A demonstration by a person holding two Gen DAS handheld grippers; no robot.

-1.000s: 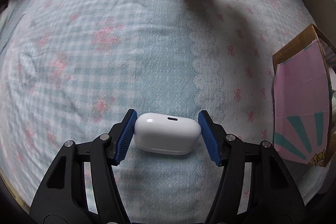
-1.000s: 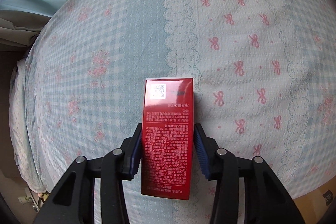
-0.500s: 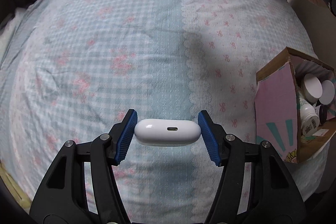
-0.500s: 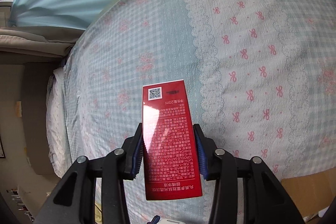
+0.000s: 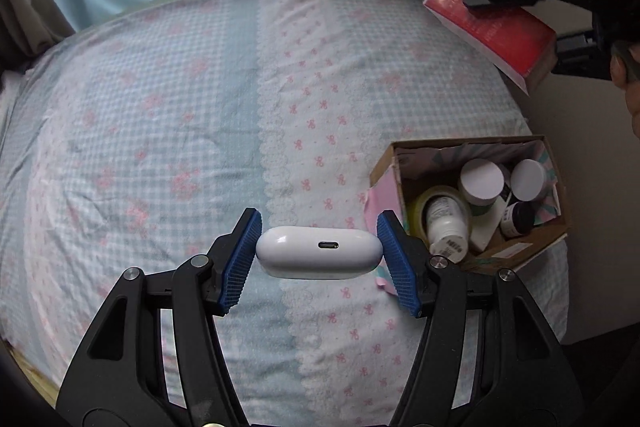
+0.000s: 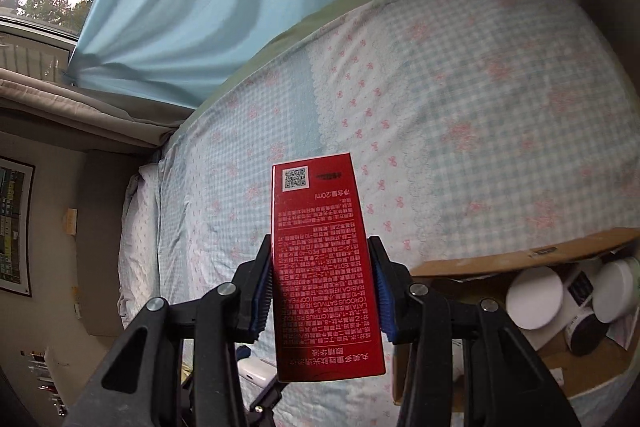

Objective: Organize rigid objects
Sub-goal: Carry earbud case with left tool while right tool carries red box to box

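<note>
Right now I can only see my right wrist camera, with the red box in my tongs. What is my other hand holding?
Observer: Your left tongs grip a white earbud case, and its charging port faces the camera.
Operator: Is it over the cardboard box yet?
Observer: No. It hangs above the bedsheet, just left of the cardboard box in that view.
Operator: What's in there besides the white lids?
Observer: A roll of yellow tape, and a white bottle seems to sit inside its ring.
</note>
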